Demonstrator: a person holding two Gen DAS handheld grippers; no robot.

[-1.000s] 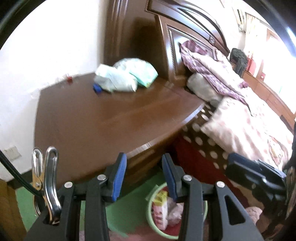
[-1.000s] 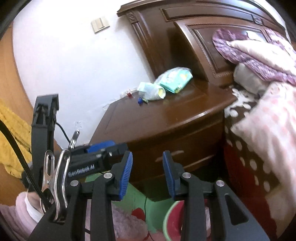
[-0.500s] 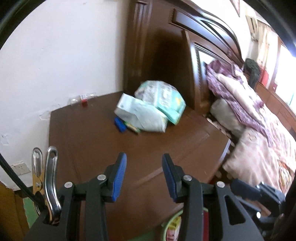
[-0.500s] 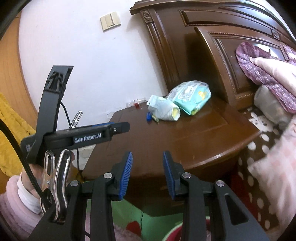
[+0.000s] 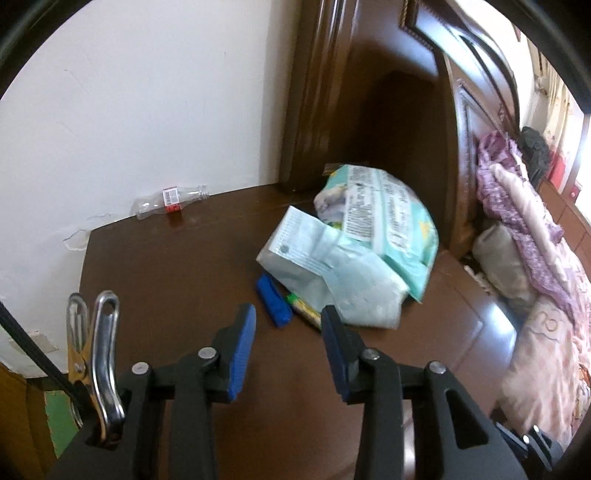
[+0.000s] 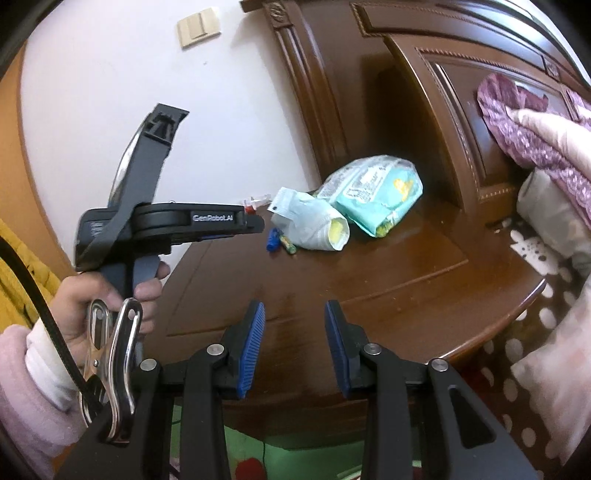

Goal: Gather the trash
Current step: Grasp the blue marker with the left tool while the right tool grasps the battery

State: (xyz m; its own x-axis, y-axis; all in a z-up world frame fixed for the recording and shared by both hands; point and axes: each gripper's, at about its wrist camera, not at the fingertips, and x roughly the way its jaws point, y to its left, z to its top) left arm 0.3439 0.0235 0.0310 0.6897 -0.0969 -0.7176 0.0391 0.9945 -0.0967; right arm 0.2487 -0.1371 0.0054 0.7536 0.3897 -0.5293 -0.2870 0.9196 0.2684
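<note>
On the brown nightstand [image 5: 166, 280] lie a pale crumpled bag [image 5: 332, 273], a teal diaper pack [image 5: 384, 206], a small blue piece [image 5: 274, 300], a yellow-green wrapper [image 5: 304, 309] and an empty clear bottle [image 5: 168, 197] at the wall. My left gripper [image 5: 288, 345] is open and empty, just short of the blue piece. My right gripper [image 6: 293, 341] is open and empty over the nightstand's front part [image 6: 369, 280]; the bag [image 6: 310, 223], pack [image 6: 373, 192] and blue piece [image 6: 273, 239] lie farther back. The left gripper's body [image 6: 166, 221] shows at left.
A dark wooden headboard [image 5: 388, 92] rises behind the nightstand. The bed with pink and purple bedding [image 5: 535, 236] lies to the right. White wall [image 5: 147, 92] is behind, with a switch plate [image 6: 199, 27]. Green floor [image 6: 295, 458] shows below the nightstand's front edge.
Both grippers have risen and moved in over the nightstand. The left one has come close to the bag and blue piece. The bin on the floor has left both views.
</note>
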